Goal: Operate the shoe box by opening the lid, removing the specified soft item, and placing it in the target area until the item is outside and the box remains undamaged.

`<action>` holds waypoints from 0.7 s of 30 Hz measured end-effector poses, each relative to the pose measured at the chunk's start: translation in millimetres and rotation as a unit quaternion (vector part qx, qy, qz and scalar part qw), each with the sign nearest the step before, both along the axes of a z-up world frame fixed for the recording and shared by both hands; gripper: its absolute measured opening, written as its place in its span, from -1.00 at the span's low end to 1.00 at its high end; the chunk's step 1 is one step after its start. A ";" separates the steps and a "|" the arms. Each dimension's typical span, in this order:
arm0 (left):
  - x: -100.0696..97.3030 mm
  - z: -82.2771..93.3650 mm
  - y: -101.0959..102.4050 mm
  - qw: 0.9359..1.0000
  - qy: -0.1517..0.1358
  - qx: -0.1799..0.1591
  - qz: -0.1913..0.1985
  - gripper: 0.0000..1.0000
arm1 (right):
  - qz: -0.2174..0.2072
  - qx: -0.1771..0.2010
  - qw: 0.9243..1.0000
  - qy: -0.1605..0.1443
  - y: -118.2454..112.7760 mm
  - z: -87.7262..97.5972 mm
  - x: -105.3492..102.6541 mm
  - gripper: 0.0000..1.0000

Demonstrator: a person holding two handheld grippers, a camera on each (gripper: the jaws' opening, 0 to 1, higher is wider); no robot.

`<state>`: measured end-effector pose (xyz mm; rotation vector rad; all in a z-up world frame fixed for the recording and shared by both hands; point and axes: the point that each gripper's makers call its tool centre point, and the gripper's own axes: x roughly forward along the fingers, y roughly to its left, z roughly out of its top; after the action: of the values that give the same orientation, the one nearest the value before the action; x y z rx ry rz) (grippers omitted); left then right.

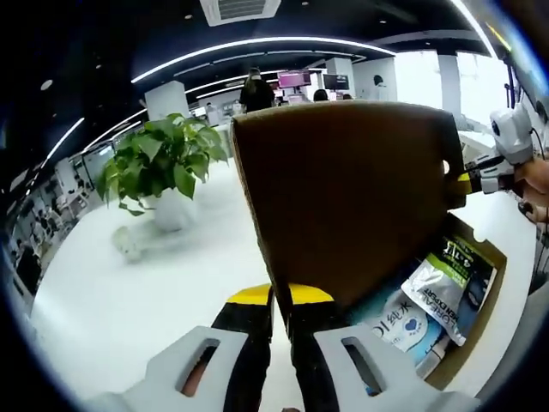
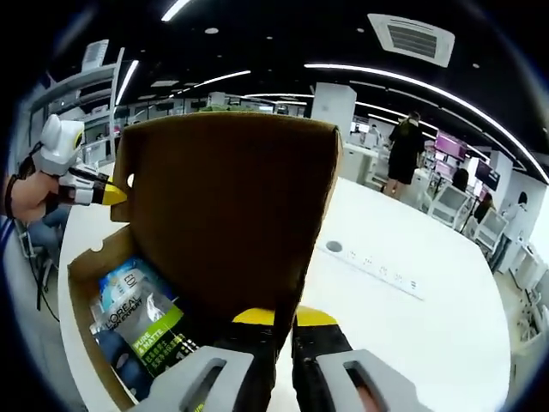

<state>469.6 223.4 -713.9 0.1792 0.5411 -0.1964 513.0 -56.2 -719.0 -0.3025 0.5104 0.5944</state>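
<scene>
Yellow-tipped jaws of the left gripper [image 1: 280,302] are clamped on the edge of the raised lid [image 1: 343,197] of the cardboard shoe box [image 1: 480,296], holding it upright. The right gripper [image 2: 286,322] pinches the same lid's opposite edge. Inside the box lie soft packets [image 2: 141,313], including a green-and-white pouch [image 1: 446,279]. Beyond, on the white table [image 1: 111,292], stands a potted plant [image 1: 163,167].
</scene>
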 end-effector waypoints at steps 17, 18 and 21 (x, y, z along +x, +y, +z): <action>9.2 -7.6 2.0 1.000 0.018 -0.004 -0.004 -0.95 | -0.004 -0.001 1.000 0.019 2.1 -7.6 11.3 -0.99; 10.0 -8.0 2.0 1.000 0.020 -0.005 -0.005 -0.95 | -0.005 0.000 1.000 0.020 2.1 -8.3 12.5 -0.99; 12.9 -9.4 2.7 1.000 0.025 -0.006 -0.006 -0.94 | -0.006 0.001 1.000 0.024 2.2 -10.4 14.7 -0.99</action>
<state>482.5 226.1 -723.3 0.1657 0.5881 -0.2172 527.7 -54.0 -729.3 -0.2824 0.5578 0.5911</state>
